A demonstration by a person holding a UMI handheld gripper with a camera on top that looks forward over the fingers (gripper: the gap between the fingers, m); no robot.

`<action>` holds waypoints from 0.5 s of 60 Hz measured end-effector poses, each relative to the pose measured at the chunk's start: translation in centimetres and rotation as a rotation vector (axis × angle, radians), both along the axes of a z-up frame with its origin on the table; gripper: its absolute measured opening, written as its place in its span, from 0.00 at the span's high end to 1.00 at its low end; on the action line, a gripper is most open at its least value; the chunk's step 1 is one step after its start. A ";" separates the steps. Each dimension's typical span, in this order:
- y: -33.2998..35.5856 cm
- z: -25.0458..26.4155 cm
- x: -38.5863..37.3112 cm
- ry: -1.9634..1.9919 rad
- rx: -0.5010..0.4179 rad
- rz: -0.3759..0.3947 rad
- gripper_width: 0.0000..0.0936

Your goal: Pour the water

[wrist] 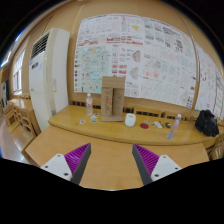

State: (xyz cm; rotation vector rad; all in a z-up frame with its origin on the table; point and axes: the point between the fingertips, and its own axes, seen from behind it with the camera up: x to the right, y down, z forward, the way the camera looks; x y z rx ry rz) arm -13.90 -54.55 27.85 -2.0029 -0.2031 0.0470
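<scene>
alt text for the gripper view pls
The open claw hovers empty over a wooden table; beyond it a second table holds a cardboard box, a clear bottle and a white cup. Posters cover the wall behind.

A table point(110, 160) lies just ahead of the gripper point(110, 160), whose fingers stand apart over it with nothing between them. Beyond, at 12 o'clock, a counter point(120, 128) carries a box point(112, 98), a bottle point(89, 106) at its 9 o'clock, a cup point(130, 119) at its 4 o'clock, and a second bottle point(177, 124) far toward 3 o'clock. Posters point(135, 55) hang behind.
</scene>
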 end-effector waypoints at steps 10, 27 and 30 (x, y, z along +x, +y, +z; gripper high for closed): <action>0.7 -5.0 5.2 -0.007 -0.048 -0.037 0.09; 7.2 -16.8 22.6 -0.031 -0.121 -0.173 0.09; 9.7 -17.9 26.1 -0.033 -0.110 -0.198 0.09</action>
